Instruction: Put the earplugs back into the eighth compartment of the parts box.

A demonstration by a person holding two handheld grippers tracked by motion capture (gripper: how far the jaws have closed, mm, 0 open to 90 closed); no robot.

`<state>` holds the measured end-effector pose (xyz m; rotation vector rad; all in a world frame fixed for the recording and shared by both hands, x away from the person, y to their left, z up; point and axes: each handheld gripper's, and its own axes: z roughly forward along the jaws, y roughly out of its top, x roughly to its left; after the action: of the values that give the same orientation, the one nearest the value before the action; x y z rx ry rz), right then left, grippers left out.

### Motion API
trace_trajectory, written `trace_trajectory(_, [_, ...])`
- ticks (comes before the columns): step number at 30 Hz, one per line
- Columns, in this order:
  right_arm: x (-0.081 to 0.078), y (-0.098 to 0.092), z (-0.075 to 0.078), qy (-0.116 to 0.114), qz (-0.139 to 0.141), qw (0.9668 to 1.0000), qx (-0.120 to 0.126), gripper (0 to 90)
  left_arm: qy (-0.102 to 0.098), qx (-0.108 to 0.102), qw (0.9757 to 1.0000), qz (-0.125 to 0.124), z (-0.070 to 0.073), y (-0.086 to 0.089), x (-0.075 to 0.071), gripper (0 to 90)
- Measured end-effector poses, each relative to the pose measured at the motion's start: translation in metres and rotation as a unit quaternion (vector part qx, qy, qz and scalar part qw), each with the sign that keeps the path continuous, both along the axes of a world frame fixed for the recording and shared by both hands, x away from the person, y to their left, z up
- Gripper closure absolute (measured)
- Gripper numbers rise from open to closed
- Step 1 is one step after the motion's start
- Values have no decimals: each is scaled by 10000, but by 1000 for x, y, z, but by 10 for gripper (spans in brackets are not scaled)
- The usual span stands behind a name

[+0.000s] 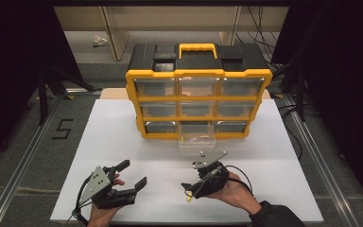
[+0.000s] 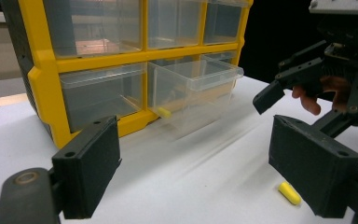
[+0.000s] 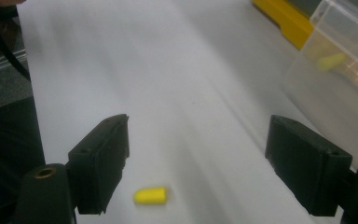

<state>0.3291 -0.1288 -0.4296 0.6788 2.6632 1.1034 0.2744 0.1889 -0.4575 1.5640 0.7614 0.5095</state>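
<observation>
A small yellow earplug [image 3: 151, 195] lies on the white table [image 1: 123, 137], low between the wide-apart jaws of my right gripper [image 3: 196, 163] and nearer the left jaw. In the high view the earplug [image 1: 188, 199] sits just below the right gripper [image 1: 187, 191], which is open and empty. My left gripper [image 1: 133, 174] is open and empty to its left. From the left gripper [image 2: 200, 170] the same earplug [image 2: 289, 192] lies beside its right jaw. A second earplug [image 2: 164, 112] lies in the pulled-out clear drawer [image 1: 196, 141].
A yellow and black drawer organizer [image 1: 197, 97] stands at the middle back of the table, its bottom middle drawer drawn out toward me. The other clear drawers are pushed in. The table's front edge [image 1: 170, 221] lies close under both hands.
</observation>
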Motion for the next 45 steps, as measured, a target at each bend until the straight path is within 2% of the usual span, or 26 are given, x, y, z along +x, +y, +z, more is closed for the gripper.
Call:
trace_trajectory(9, [-2, 6, -13, 290, 282, 9986, -331, 247, 3, -4, 10000, 0, 0, 0, 0, 160])
trace_trajectory(12, [-3, 8, -16, 341, 295, 9982, -393, 253, 4, -4, 10000, 1, 0, 0, 0, 160])
trace_trajectory(15, [-4, 10, -20, 438, 377, 9968, -559, 279, 5, -2, 10000, 3, 0, 0, 0, 160])
trace_trajectory(22, [-5, 12, -26, 551, 477, 9945, -748, 326, 5, -4, 10000, 2, 0, 0, 0, 159])
trace_trajectory(27, [-7, 16, -33, 643, 610, 9916, -938, 405, -2, 4, 10000, 2, 0, 0, 0, 159])
trace_trajectory(32, [-8, 17, -37, 699, 583, 9899, -1083, 449, 2, -6, 10000, 6, 0, 0, 0, 159])
trace_trajectory(40, [-7, 17, -41, 730, 661, 9885, -1149, 572, -1, 10, 10000, 2, 0, 0, 0, 159])
trace_trajectory(45, [-10, 19, -43, 661, 752, 9874, -1227, 662, -2, 8, 10000, 2, 0, 0, 0, 160])
